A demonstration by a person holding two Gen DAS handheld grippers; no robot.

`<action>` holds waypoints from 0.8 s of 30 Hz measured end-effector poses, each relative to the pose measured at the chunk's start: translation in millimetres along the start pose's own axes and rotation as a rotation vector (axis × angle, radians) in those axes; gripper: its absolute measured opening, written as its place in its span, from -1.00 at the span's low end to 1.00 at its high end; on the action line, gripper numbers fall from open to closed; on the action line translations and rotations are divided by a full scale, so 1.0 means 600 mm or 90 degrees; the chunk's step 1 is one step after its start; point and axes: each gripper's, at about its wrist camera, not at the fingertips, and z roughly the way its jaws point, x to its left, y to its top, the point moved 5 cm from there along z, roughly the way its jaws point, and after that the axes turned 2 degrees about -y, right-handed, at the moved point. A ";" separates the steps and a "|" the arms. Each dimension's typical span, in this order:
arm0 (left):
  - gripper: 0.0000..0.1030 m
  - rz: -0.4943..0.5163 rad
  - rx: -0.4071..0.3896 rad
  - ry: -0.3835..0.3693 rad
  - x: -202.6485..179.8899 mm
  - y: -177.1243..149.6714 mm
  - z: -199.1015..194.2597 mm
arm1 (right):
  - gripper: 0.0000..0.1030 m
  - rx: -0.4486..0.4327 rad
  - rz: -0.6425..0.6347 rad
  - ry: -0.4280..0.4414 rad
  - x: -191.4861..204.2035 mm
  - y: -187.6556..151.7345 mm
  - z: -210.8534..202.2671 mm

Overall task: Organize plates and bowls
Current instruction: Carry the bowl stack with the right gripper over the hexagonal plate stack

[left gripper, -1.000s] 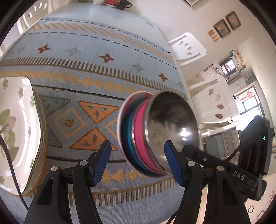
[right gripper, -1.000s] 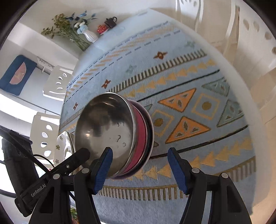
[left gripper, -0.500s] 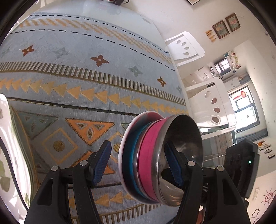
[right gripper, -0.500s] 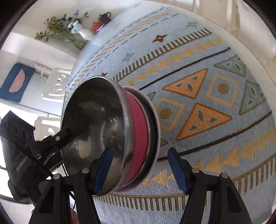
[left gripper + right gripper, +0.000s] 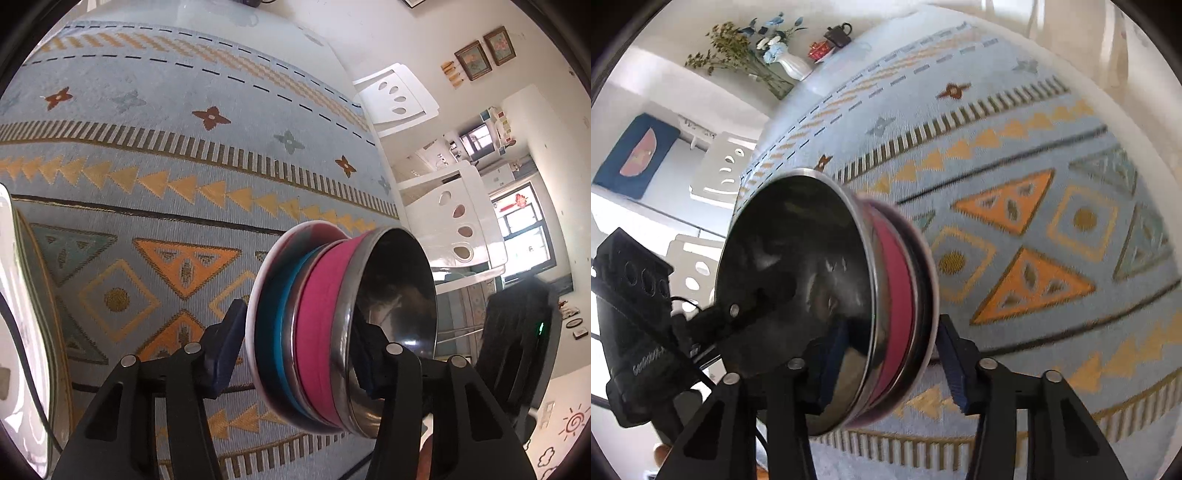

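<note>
Vase (image 5: 793, 66) right view only; floral plate (image 5: 22, 332) left only.

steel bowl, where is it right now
The steel bowl tops a nested stack on the patterned tablecloth, between both closing grippers: the left gripper and the right gripper straddle it from opposite sides.

Glossy mirror-like metal bowl (image 5: 391, 325) above matt woven tablecloth (image 5: 184, 147)
</note>
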 end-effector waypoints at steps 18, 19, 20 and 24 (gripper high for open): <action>-0.31 0.019 -0.001 0.043 0.002 0.004 0.009 | -0.08 0.073 0.100 0.055 -0.019 -0.010 0.016; -0.31 0.019 -0.002 0.044 0.002 0.004 0.009 | -0.08 0.070 0.096 0.052 -0.015 -0.009 0.015; -0.31 0.019 -0.002 0.046 0.001 0.003 0.009 | -0.08 0.065 0.084 0.042 -0.011 -0.008 0.014; -0.31 0.003 -0.005 0.046 0.006 0.000 0.006 | -0.13 0.032 0.011 0.001 0.010 -0.004 0.001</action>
